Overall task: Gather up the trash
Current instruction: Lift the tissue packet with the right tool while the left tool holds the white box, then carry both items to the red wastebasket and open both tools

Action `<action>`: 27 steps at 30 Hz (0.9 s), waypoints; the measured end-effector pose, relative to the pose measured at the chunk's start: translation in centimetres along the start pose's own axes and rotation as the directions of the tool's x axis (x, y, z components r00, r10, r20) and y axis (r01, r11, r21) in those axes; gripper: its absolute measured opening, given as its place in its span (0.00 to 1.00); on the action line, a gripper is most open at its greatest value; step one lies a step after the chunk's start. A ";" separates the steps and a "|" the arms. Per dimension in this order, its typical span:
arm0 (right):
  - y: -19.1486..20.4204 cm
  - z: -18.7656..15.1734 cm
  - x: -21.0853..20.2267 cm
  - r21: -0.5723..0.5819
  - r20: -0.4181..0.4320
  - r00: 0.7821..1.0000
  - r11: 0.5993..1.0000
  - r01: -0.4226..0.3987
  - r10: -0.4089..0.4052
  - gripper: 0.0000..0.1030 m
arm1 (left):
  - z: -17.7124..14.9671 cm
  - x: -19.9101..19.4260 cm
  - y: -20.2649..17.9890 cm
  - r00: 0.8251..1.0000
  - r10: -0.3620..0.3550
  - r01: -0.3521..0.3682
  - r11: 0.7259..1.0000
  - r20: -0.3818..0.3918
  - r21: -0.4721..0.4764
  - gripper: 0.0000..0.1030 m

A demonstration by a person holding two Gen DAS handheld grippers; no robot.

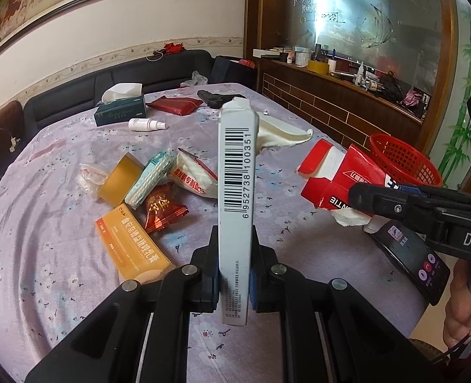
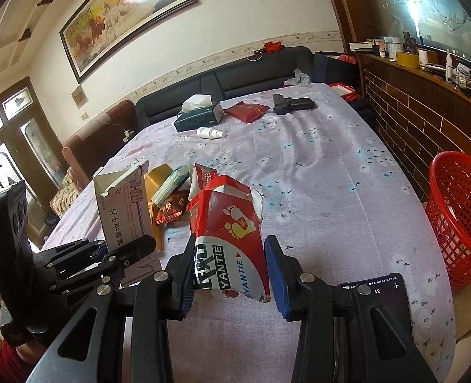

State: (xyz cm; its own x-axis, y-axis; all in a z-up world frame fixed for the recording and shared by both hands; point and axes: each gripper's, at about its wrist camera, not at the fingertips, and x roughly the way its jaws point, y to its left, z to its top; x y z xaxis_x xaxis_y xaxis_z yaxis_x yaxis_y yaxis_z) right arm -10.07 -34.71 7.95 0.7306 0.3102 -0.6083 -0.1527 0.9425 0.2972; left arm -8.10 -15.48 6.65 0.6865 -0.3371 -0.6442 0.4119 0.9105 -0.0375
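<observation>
My left gripper (image 1: 234, 282) is shut on a white medicine box (image 1: 236, 198) with a barcode, held upright above the table; the box also shows in the right wrist view (image 2: 125, 210). My right gripper (image 2: 230, 274) is shut on a torn red and white box (image 2: 229, 233), also seen from the left wrist (image 1: 337, 178). A red mesh basket (image 2: 459, 220) stands past the table's right edge, also visible in the left wrist view (image 1: 404, 159). More litter lies at the left: an orange box (image 1: 133, 245), a red candy wrapper (image 1: 163, 212), a tape roll (image 1: 118, 180) and a white packet (image 1: 193, 178).
A tissue box (image 2: 200, 113), a spray bottle (image 2: 210, 132), a red pouch (image 2: 246, 110) and a black gun-shaped object (image 2: 291, 103) lie at the far end of the purple tablecloth (image 2: 331, 175). A phone (image 2: 382, 285) lies near the front right edge. A dark sofa (image 2: 235, 73) stands behind.
</observation>
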 end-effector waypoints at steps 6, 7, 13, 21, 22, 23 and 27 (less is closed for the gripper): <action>-0.1 0.0 -0.2 0.003 0.005 1.000 1.000 0.000 0.000 0.42 | 0.0 -0.4 -0.2 1.000 -0.001 0.001 1.000 0.005 0.006 0.12; -0.1 0.0 -0.3 0.003 0.006 1.000 1.000 -0.001 0.001 0.42 | 0.0 -0.4 -0.2 1.000 -0.001 0.001 1.000 0.006 0.008 0.12; -0.2 -0.1 -0.7 0.007 0.011 1.000 1.000 0.000 0.000 0.42 | 0.1 -0.5 -0.3 1.000 -0.004 0.004 1.000 0.008 0.011 0.12; -2.4 0.4 -2.4 0.081 0.022 0.999 0.996 -0.027 0.025 0.42 | 1.7 -1.1 -1.1 0.995 -0.095 0.095 0.995 0.000 0.019 0.12; -3.0 0.5 -3.1 0.095 0.037 0.999 0.995 -0.021 0.018 0.42 | 2.0 -1.1 -1.5 0.994 -0.110 0.110 0.994 0.001 0.024 0.12; -3.6 0.6 -3.8 0.106 0.053 0.999 0.994 -0.015 0.009 0.42 | 2.4 -1.2 -1.8 0.992 -0.125 0.125 0.992 -0.001 0.027 0.12; -6.2 1.0 -6.8 0.149 0.112 0.993 0.989 0.015 -0.032 0.42 | 4.2 -0.8 -4.3 0.983 -0.182 0.183 0.982 -0.014 0.051 0.12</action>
State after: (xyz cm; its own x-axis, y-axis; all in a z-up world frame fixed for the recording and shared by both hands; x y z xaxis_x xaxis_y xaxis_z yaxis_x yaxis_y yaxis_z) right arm -13.42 -42.79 10.96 0.8053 0.2641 -0.5308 -0.0410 0.9180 0.3946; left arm -7.90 -20.11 10.59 0.5916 -0.4941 -0.6371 0.5607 0.8200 -0.1153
